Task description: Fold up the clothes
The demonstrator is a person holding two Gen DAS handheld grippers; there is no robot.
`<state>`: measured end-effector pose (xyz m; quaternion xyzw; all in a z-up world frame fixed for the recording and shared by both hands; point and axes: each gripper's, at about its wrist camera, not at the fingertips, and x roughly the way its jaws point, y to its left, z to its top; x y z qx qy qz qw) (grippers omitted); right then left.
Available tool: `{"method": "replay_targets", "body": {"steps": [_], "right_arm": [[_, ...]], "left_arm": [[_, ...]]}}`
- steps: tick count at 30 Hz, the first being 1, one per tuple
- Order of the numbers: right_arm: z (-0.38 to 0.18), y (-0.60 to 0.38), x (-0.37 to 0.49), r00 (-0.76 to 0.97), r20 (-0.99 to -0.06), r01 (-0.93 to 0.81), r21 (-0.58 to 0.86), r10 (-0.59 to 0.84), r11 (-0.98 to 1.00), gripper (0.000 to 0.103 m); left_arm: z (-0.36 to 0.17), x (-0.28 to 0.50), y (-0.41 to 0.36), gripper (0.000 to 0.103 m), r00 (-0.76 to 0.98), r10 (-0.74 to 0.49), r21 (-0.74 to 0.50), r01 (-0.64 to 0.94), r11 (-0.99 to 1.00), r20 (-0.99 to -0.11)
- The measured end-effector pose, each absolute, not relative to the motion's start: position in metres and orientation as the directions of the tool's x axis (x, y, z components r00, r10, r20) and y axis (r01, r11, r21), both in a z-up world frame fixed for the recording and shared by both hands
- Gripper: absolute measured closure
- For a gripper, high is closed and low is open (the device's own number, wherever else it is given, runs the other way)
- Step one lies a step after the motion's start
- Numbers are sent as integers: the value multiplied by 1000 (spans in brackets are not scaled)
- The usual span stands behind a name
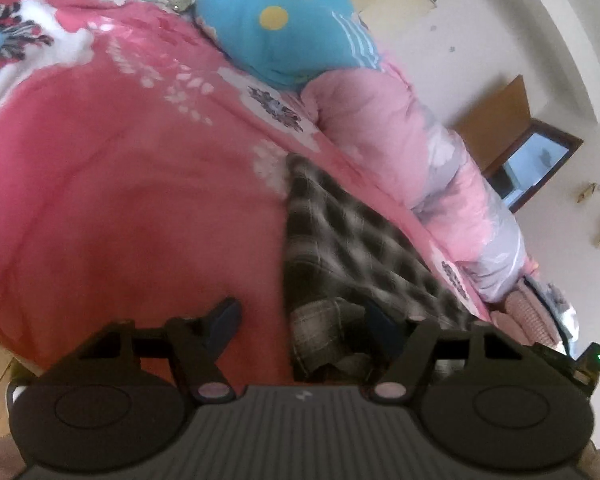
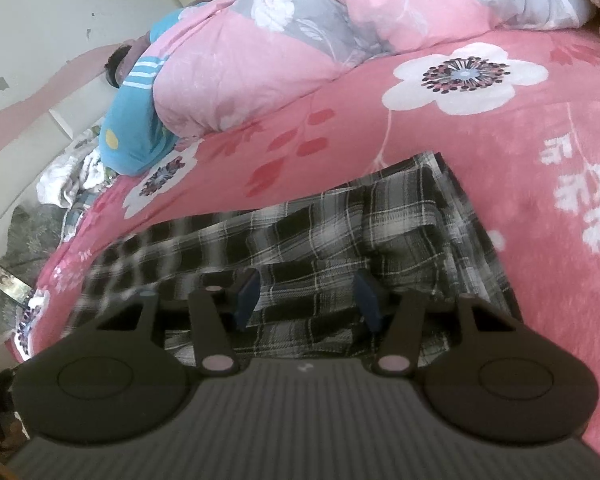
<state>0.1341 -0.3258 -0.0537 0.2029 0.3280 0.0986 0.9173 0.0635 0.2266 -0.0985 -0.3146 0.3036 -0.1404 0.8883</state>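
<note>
Since the plaid garment [image 2: 340,236] lies spread and partly doubled on the pink floral bed [image 2: 540,128], we judge it light, soft and limp, best pinched at a hem or corner. We hover the right gripper [image 2: 308,296] just above its near folds, tilted downward, jaws apart and gripping nothing. Our left gripper [image 1: 300,320], also released, straddles the garment's near left edge.

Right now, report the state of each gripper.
Left gripper: open, holding nothing, at the edge of the black-and-white plaid garment.
Right gripper: open over the garment, not gripping.
</note>
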Motion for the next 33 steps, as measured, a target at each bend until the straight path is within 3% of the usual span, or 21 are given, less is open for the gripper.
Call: {"method": "replay_targets", "body": {"steps": [4,6,8,16,18,21,26,29,32,33], "right_arm": [[-52,-322,133,769,-564,-53,413,301,909,51],[-52,-323,132,773,-560,-54,413,300,909,51],[-52,-325,131,777,-552,-54,420,302,906,51],[-52,-339,125,803,-499,-49,490,326,870,48],[-52,-342,123,809,-485,-50,505,331,862,47],[-52,-346,120,819,-462,-53,527,339,848,45],[-54,-354,120,822,-442,-51,570,359,820,45],[-56,-359,121,824,-430,-47,598,369,800,45],[-56,-360,120,825,-426,-43,606,370,794,44],[-56,-359,120,825,-428,-44,601,368,798,44]], "left_arm": [[-96,76,225,36,756,-445,-663,20,748,-479],[-93,79,227,48,747,-455,-683,2,730,-484],[-92,82,226,52,736,-459,-692,-20,721,-499],[-84,91,198,56,712,-381,-580,-45,813,-590],[-82,93,191,80,709,-359,-552,-51,832,-607],[-75,95,193,89,692,-370,-539,-33,842,-620],[-66,97,203,91,650,-372,-492,-4,870,-663],[-77,98,206,83,638,-378,-506,-20,863,-670],[-75,90,210,64,673,-394,-541,-10,841,-625],[-75,88,207,64,672,-386,-519,2,855,-632]]}}
